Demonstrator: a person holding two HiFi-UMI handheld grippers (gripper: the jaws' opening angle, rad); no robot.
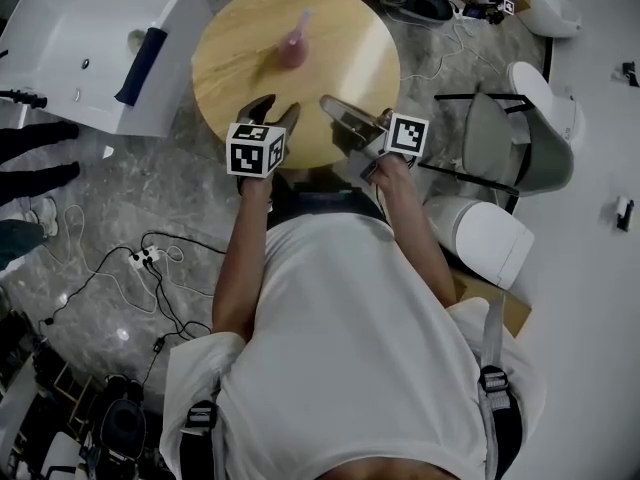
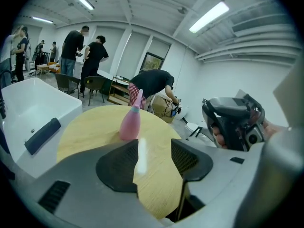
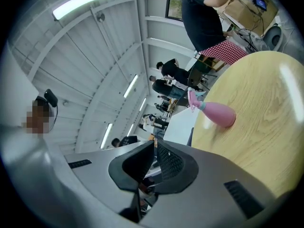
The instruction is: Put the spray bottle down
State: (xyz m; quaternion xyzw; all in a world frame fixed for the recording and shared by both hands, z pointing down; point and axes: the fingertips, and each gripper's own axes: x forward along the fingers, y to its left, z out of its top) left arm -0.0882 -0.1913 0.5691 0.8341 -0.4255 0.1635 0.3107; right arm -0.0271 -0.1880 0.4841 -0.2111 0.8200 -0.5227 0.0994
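Closest in, a white T-shirt [image 1: 350, 348]; beyond it the left gripper [image 1: 277, 110] holds its jaws apart and empty, while the right gripper [image 1: 335, 108] has its jaws closed on nothing. At their twelve o'clock the pink plastic spray bottle [image 1: 291, 48] stands upright on the round pale-wood table [image 1: 350, 38]. Tall and narrow, it could topple if a gripper swung into it. No writing is legible.

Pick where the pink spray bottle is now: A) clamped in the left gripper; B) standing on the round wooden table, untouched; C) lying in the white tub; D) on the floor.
B: the spray bottle stands upright on the table, clear of the left gripper and the right gripper at its near edge.
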